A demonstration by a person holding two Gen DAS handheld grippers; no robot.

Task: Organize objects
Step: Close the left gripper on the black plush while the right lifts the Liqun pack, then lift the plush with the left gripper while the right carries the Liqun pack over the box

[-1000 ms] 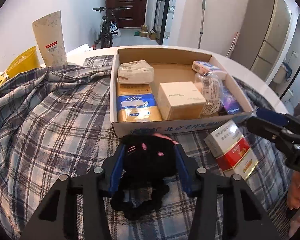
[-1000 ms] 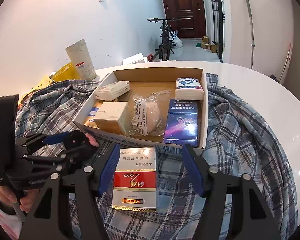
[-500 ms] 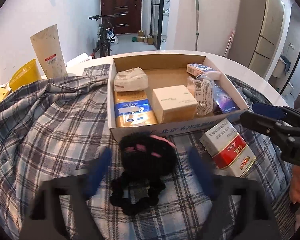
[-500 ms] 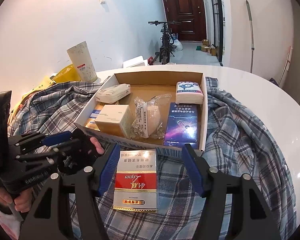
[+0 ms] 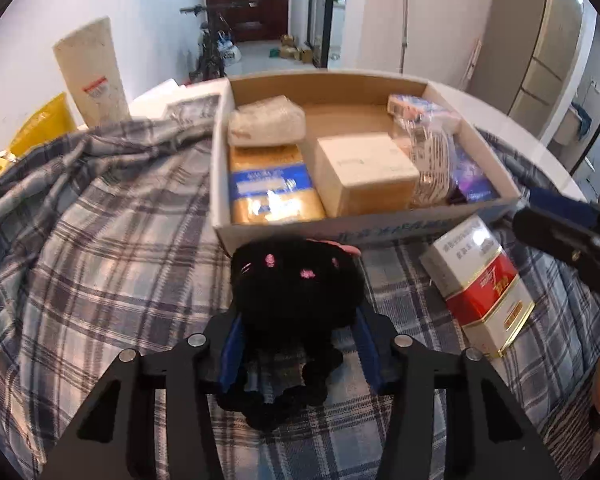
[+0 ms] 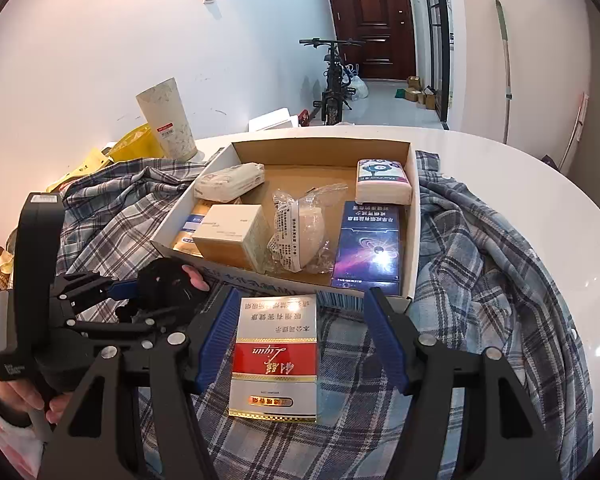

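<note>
The fuzzy black plush toy [image 5: 296,280] hides the cardboard box's front wall [image 5: 400,228] in part; the gold-and-blue packet [image 5: 274,188] reads blurred; the checked grey cloth [image 6: 480,280] covers much of the white desk [image 6: 520,184]

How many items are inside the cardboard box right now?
6: tissue pack far-left, gold-blue pack near-left, beige box beside it, plastic bag centre, purple box near-right, white pack far-right. More may be hidden underneath.

Black plush toy [image 5: 296,280] and red-white box [image 6: 276,354] lie before the cardboard box [image 6: 414,216].
</note>
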